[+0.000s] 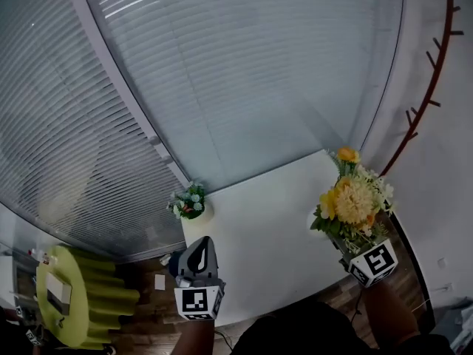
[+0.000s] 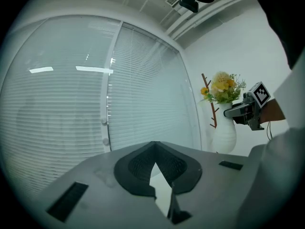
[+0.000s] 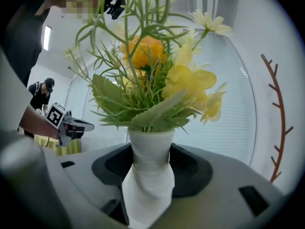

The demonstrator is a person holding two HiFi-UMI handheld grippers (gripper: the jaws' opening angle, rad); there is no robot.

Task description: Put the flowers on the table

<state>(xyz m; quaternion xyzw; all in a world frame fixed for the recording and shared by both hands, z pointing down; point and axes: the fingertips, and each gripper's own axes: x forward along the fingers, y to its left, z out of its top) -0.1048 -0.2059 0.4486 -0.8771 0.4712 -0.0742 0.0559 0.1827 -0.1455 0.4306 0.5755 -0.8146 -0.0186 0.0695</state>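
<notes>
At the right edge of the white table (image 1: 259, 228), the flowers (image 1: 353, 198) are clamped by their white vase (image 3: 147, 194) in the right gripper's (image 3: 148, 161) wide-spread jaws, apparently not yet set down or released, while the left gripper (image 2: 155, 151), closed on nothing, hovers near-left.

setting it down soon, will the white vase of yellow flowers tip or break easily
Likely top-heavy: the flowers spread much wider than the white vase, so it may tip if nudged. The vase looks rigid, perhaps ceramic, so possibly fragile.
</notes>
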